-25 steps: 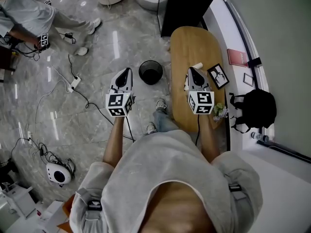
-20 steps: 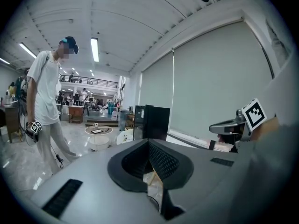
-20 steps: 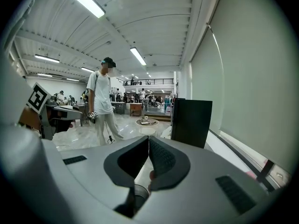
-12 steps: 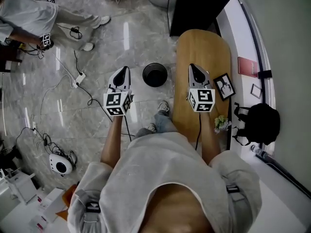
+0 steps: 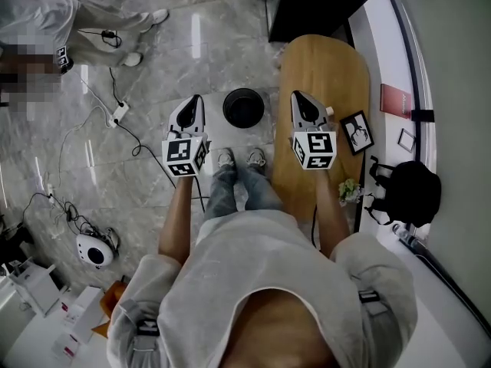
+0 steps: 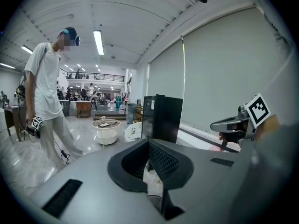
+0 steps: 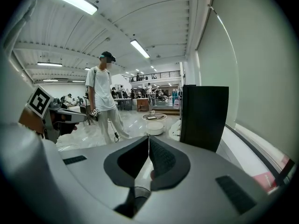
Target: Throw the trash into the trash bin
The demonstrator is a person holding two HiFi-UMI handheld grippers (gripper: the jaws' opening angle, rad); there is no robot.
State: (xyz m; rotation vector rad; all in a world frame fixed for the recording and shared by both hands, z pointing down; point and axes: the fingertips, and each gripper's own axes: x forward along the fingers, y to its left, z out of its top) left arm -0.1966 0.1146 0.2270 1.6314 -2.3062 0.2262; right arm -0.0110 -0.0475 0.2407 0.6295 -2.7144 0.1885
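Head view: black trash bin (image 5: 243, 110) sits on the marble floor (image 5: 146, 67) btwn the two tools, just ahead of the person's shoes (image 5: 226, 158). Left tool (image 5: 197, 100) hangs over the floor, jaws clenched tip to tip. Right tool (image 5: 298, 96) hangs over the edge of the oval wooden worktop (image 5: 326, 64), jaws clenched too. Small white scrap (image 5: 330, 112) lies on the worktop just beside the right tool, near a picture frame (image 5: 357, 131). Second person (image 5: 84, 21) stands at far left.

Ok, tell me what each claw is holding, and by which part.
Nothing that shows: the left claw and the right claw are both shut with nothing between their tips.
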